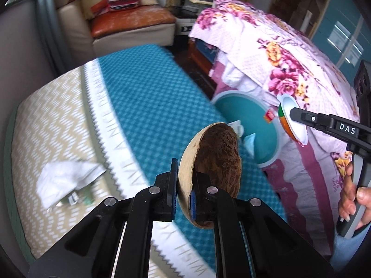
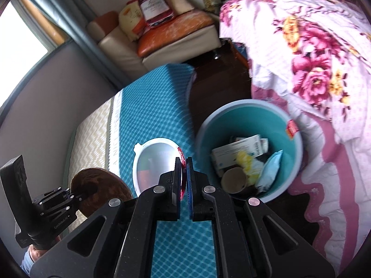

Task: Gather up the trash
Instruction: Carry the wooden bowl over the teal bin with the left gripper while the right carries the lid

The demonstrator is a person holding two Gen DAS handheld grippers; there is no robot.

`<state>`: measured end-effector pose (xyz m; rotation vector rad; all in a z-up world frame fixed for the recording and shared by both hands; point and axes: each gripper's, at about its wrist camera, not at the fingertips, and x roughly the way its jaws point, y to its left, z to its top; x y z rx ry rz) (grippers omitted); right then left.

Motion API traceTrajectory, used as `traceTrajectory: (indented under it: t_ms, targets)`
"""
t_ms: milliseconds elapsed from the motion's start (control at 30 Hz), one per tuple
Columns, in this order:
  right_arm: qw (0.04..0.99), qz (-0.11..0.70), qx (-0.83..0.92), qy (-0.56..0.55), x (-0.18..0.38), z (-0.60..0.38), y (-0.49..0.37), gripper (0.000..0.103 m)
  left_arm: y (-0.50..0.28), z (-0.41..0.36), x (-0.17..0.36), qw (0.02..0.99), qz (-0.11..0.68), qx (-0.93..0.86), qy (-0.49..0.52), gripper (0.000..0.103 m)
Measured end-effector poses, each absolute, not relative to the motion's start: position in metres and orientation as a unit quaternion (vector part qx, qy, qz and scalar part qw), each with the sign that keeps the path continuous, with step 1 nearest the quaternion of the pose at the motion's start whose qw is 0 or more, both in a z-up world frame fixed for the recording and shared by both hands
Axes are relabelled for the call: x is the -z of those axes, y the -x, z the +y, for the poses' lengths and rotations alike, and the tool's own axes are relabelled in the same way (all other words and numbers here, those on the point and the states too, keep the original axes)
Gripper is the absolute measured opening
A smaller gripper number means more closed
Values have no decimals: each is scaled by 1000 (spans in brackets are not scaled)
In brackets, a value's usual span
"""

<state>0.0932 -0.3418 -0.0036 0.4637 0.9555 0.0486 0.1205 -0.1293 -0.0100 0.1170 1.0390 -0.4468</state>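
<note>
My left gripper [image 1: 184, 192] is shut on the rim of a brown coconut shell half [image 1: 213, 159], held above the teal mat; it also shows in the right wrist view [image 2: 97, 187]. My right gripper [image 2: 183, 180] is shut on the rim of a white plastic cup [image 2: 155, 162] with orange and green print, seen in the left wrist view [image 1: 293, 120] beside the bin. A teal trash bin [image 2: 248, 120] stands by the bed, holding a carton, wrappers and another shell; it also shows in the left wrist view [image 1: 245, 115]. A crumpled white paper [image 1: 67, 180] lies on the beige mat.
A teal and beige floor mat [image 1: 148, 97] covers the floor. A bed with a floral quilt [image 1: 289, 53] is at the right, touching the bin. A cream sofa [image 1: 125, 20] with an orange cushion stands at the back. Dark wooden floor [image 2: 218, 81] lies between mat and bed.
</note>
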Motion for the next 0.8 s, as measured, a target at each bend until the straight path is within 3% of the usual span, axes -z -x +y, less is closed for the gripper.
traceTrajectory:
  t_ms: [800]
  targets:
    - [850, 455, 55, -260, 20, -439, -96, 4, -184, -263, 50, 801, 524, 268, -105, 9]
